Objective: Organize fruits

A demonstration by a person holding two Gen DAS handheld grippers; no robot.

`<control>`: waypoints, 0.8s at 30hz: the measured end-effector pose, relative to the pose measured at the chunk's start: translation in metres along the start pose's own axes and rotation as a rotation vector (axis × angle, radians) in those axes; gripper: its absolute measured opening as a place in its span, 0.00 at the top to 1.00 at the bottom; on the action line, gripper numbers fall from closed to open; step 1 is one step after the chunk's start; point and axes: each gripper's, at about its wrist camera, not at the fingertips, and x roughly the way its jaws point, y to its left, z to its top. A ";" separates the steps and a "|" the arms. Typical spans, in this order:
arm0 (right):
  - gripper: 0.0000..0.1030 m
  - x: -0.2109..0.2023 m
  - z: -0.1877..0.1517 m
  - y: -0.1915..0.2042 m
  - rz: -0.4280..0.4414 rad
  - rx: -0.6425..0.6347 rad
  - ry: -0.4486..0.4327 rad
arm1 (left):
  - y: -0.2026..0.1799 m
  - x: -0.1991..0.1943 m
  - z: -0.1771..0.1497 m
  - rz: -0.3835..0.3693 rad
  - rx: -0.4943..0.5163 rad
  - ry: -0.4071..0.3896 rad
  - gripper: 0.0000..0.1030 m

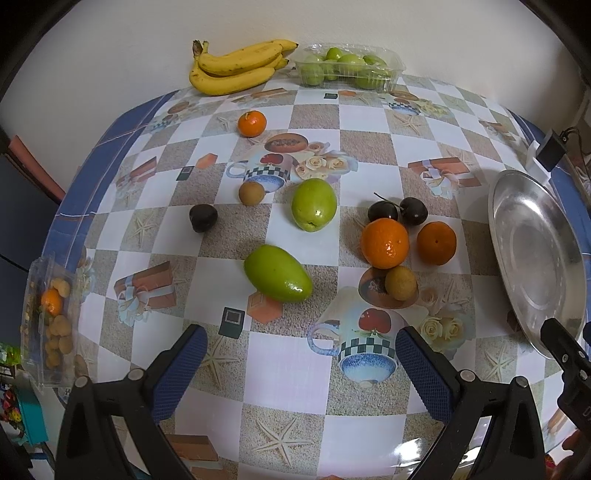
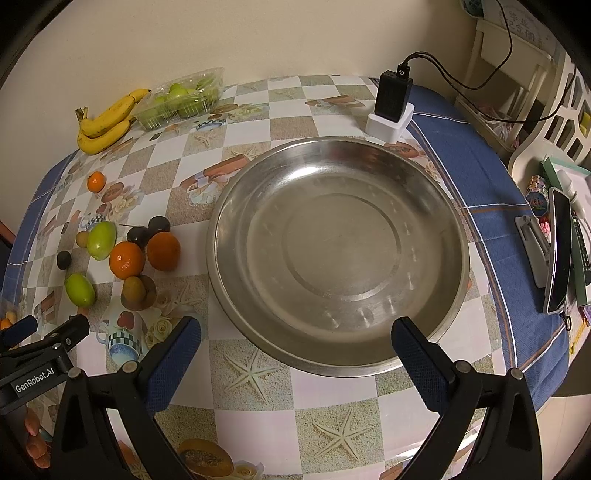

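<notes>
Currently the left gripper and right gripper both hover wide open, holding nothing. Loose fruits lie mid-tabletop: two green mangoes, three oranges, dark plums. The steel plate sits near the right edge, bananas at the far edge.

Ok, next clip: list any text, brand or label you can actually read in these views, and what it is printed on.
"GenRobot.AI": white lettering on the black body of the left gripper, seen in the right wrist view.
Small can at the table's right edge: printed label, too small and blurred to read.
Paper on the wall shelf, top right: some characters, not legible.
Black charger: a small white symbol on top, no readable words.
Left wrist view: a partial mark on the right gripper, unreadable.
</notes>
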 end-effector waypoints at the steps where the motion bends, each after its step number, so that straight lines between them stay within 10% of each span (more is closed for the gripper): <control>1: 0.00 0.000 0.000 0.000 0.000 0.000 0.000 | 0.000 0.000 0.000 0.000 -0.001 -0.001 0.00; 24: 0.00 0.001 0.000 0.001 -0.001 -0.001 0.002 | 0.000 -0.003 0.002 -0.006 -0.007 -0.013 0.00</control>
